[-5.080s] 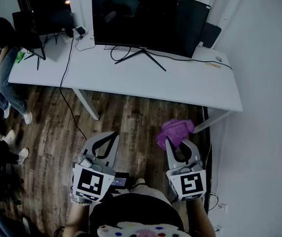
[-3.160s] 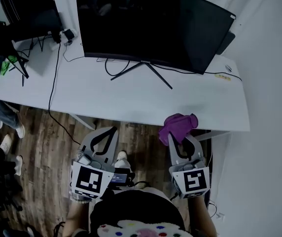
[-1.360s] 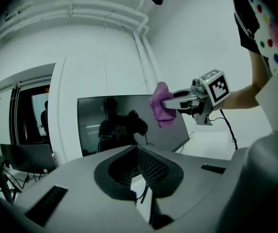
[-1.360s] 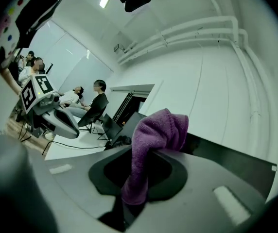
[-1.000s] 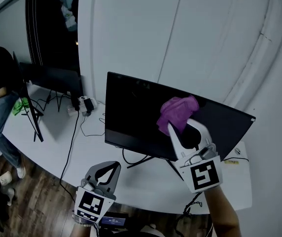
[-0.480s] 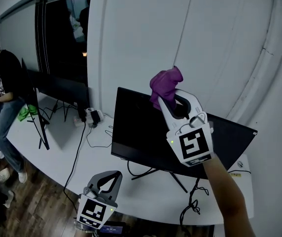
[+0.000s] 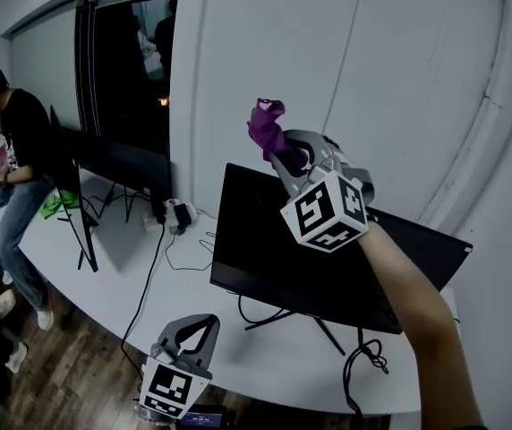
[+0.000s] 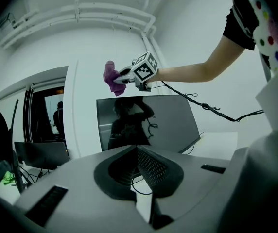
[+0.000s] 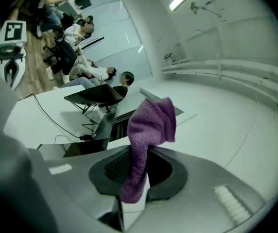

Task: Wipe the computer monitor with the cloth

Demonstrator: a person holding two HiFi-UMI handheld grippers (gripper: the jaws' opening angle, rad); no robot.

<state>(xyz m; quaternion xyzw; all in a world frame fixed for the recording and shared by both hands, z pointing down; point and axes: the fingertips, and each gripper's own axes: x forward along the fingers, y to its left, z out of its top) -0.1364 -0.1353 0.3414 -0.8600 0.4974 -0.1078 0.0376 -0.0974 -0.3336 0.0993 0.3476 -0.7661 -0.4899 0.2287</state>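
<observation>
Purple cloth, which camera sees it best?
The right gripper view: the purple cloth fills the middle, pinched in the right tool. The head view shows it small above the monitor; the left gripper view shows it tiny and far away.

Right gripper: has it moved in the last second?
Yes, upward: the right gripper and its purple cloth were before the monitor screen, now above its top edge.
</observation>
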